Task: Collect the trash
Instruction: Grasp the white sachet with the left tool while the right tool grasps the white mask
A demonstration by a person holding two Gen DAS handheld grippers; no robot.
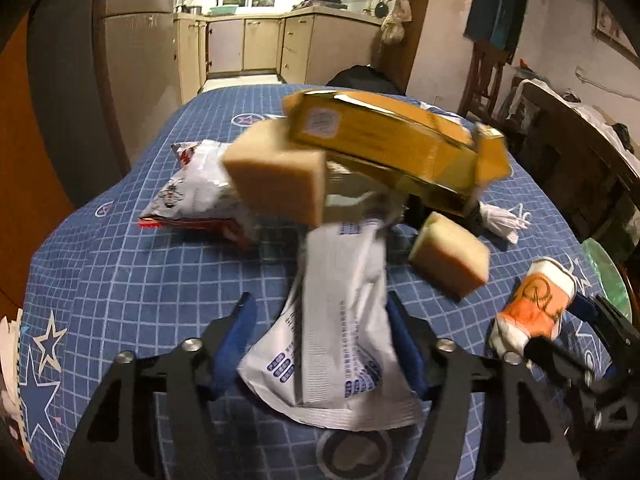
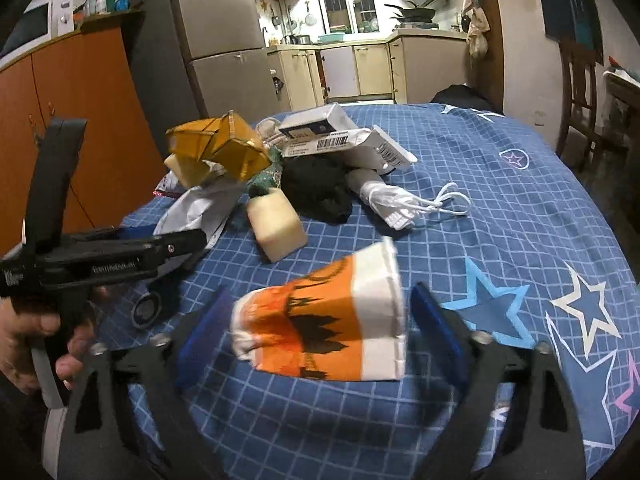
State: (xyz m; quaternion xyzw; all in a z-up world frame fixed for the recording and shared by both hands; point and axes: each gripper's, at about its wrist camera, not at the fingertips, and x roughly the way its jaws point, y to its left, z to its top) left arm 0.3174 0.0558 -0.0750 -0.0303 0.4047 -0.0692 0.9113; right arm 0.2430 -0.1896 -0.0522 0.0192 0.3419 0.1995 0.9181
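Low in the left wrist frame, the left gripper (image 1: 320,344) has its blue fingers (image 1: 234,344) half-spread around a crumpled white foil wrapper (image 1: 340,328); contact is unclear. At the right wrist frame's bottom centre, the right gripper (image 2: 316,332) brackets an orange-and-white paper cup (image 2: 320,320) lying on the blue checked counter (image 2: 520,200), fingers wide.
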